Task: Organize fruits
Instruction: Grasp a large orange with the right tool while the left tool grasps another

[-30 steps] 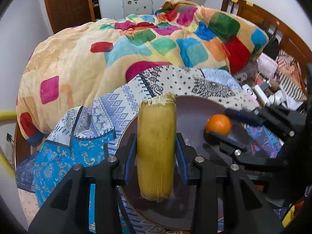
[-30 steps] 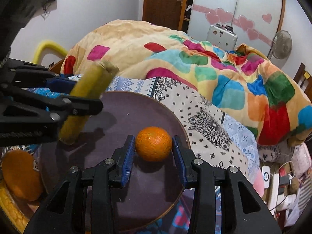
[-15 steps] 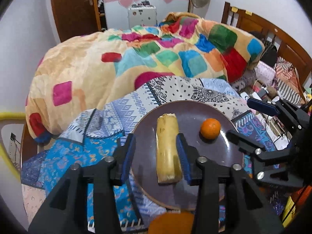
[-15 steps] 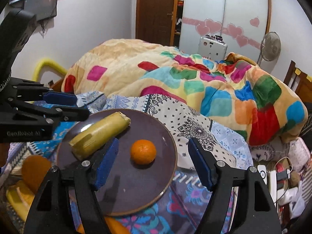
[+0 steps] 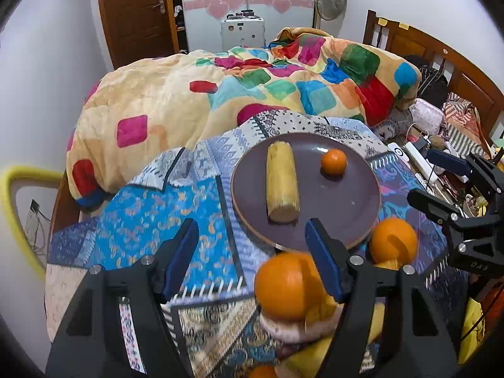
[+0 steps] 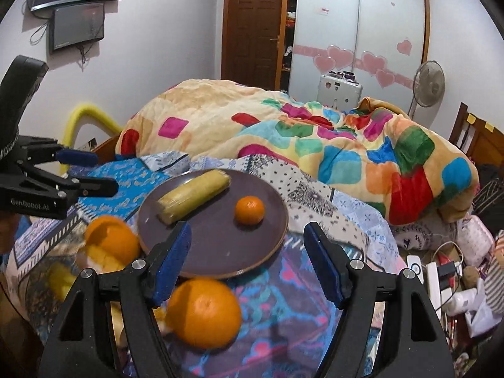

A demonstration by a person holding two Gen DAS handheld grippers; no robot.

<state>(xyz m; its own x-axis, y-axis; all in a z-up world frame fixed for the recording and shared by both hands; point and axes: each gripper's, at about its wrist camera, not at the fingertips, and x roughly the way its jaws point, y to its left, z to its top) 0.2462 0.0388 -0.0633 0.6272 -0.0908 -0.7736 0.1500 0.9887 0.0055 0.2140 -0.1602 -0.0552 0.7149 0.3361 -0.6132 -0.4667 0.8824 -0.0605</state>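
A dark round plate [image 5: 346,211] [image 6: 214,252] lies on the patterned cloth. On it rest a yellow cylindrical fruit piece [image 5: 282,182] [image 6: 193,200] and a small orange [image 5: 334,162] [image 6: 249,210], a little apart. My left gripper [image 5: 250,233] [image 6: 94,173] hovers short of the plate's near-left edge; its jaws are opening and nothing is gripped between them. My right gripper [image 6: 247,236] [image 5: 431,178] stands open before the plate's near edge, holding nothing. Two large oranges [image 5: 285,286] [image 5: 393,244] sit on the cloth in front of the plate.
Yellow fruit pieces [image 5: 318,315] are piled under the near large orange [image 6: 203,312]. A colourful quilt [image 5: 252,88] is heaped behind the plate. Cables and a power strip [image 6: 438,271] clutter the right side. A yellow padded rail [image 5: 12,208] runs at the left.
Both grippers let go: the yellow piece and the small orange now lie free on the plate. Both grippers opened and drew back and up, bringing the large oranges into view.
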